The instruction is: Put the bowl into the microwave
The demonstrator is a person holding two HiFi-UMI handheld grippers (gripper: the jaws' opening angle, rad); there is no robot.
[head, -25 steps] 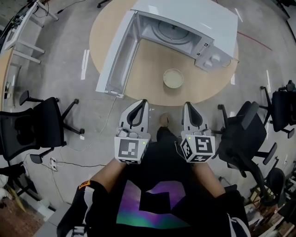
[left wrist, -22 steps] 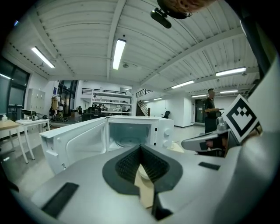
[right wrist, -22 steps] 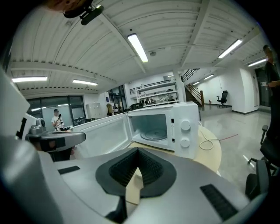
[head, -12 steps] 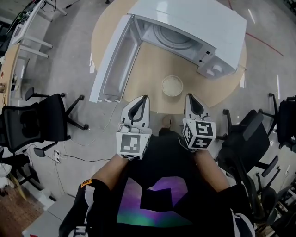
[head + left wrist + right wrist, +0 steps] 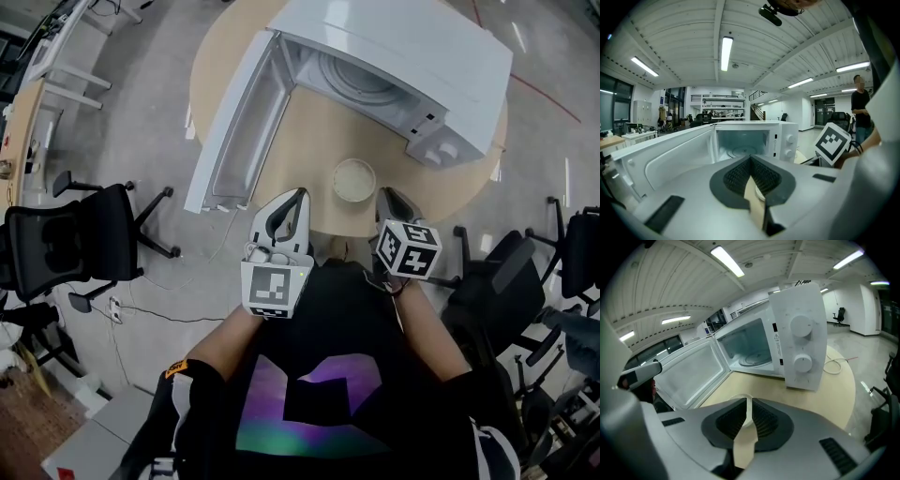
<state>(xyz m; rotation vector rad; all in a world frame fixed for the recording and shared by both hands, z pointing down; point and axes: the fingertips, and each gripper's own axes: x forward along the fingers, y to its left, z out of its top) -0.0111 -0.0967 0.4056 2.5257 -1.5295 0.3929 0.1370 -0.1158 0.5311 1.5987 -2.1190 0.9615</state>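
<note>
I'm holding both grippers out in front of me at the near edge of the round wooden table (image 5: pixel 309 131). My left gripper (image 5: pixel 298 195) is pointing at the open microwave (image 5: pixel 412 47). In the left gripper view its jaws (image 5: pixel 750 158) are pressing together at the tips with only a thin sliver of tabletop showing behind them, and they're gripping nothing. My right gripper (image 5: pixel 384 193) is doing the same. In its own view the pads (image 5: pixel 749 399) are meeting at the tips and carrying nothing.

The bowl (image 5: pixel 354 180) is sitting upright on the table, outside the microwave, in front of its control-panel end and close to the table's near edge. From the head view it's lying between my two gripper tips and a bit beyond them, nearer the right one. Neither gripper is touching it.

The microwave door (image 5: pixel 230 122) is hanging wide open to my left, and the round turntable (image 5: pixel 361 77) is showing inside the cavity. Two round knobs (image 5: pixel 801 326) are facing my right gripper's camera, one above the other. A white cable (image 5: pixel 834 364) is curling on the table beyond the microwave's right side.

The right gripper's marker cube (image 5: pixel 832 143) is showing at the right of the left gripper view, and a person in dark clothes (image 5: pixel 860 105) is standing far back in the room. A black office chair (image 5: pixel 66 248) is standing on the floor to my left, another one (image 5: pixel 497 291) to my right.
</note>
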